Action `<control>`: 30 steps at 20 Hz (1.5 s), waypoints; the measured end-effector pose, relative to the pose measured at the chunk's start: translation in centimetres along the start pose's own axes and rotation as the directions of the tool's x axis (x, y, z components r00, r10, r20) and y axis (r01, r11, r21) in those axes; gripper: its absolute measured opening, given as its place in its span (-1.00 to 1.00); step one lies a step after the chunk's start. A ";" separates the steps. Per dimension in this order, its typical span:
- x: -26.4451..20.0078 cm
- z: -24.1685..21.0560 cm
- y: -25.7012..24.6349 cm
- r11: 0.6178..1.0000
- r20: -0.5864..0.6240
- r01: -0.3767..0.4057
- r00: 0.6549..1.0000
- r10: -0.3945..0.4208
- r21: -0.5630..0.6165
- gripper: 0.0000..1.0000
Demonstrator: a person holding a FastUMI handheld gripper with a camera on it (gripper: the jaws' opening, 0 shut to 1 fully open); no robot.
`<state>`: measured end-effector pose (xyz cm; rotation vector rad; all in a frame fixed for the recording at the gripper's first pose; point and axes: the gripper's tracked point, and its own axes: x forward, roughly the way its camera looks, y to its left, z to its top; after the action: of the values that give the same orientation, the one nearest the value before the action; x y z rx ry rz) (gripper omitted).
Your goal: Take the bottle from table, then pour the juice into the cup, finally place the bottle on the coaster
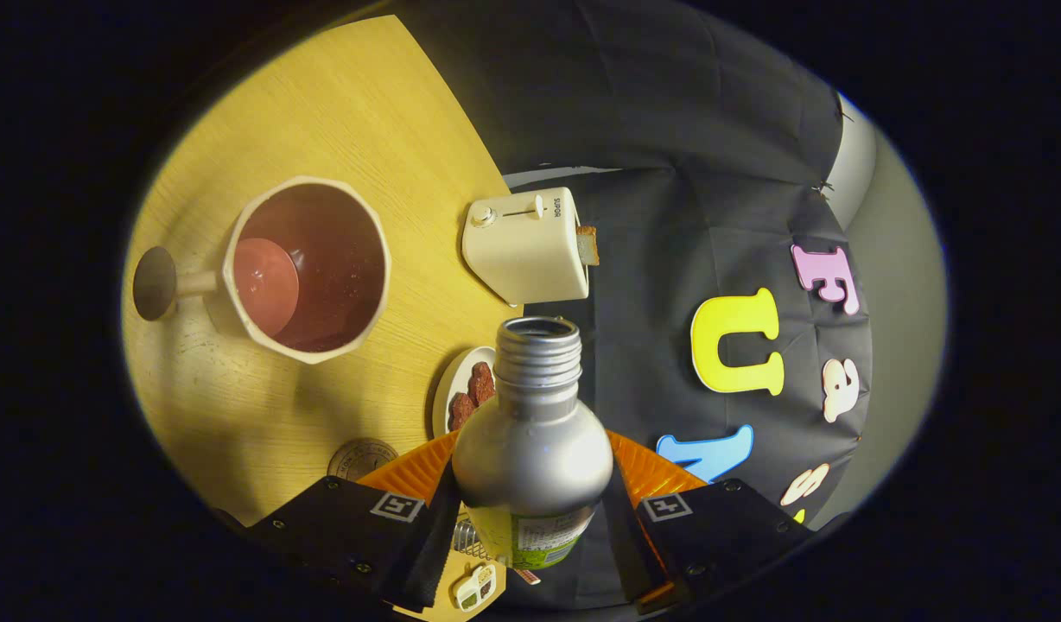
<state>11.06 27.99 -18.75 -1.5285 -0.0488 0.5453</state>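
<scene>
Pinching the silver bottle [532,458] between its jaws, the gripper [530,518] holds it uncapped, threaded neck bare.

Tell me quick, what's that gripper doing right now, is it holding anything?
Gripper: closed, with both fingers pressing the sides of the uncapped silver metal bottle, held between them and tilted over the wooden table.

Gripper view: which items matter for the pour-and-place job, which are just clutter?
Job:
- bottle, uncapped, clamped between both fingers of the gripper
- cup, on the table beyond the fingers
- coaster, just ahead of the fingers

Clutter:
- toaster with bread in its slot
- small plate of snacks
</scene>
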 end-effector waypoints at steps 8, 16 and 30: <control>-0.3 0.1 -0.7 0.994 0.018 -0.002 1.000 0.004 -0.108 0.53; -0.4 0.4 -1.3 0.981 0.044 0.012 0.999 -0.003 -0.192 0.54; -0.6 1.2 -2.7 0.947 0.098 0.055 0.995 -0.025 -0.317 0.53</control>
<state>10.91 28.99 -15.95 -1.8125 -0.2502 0.5960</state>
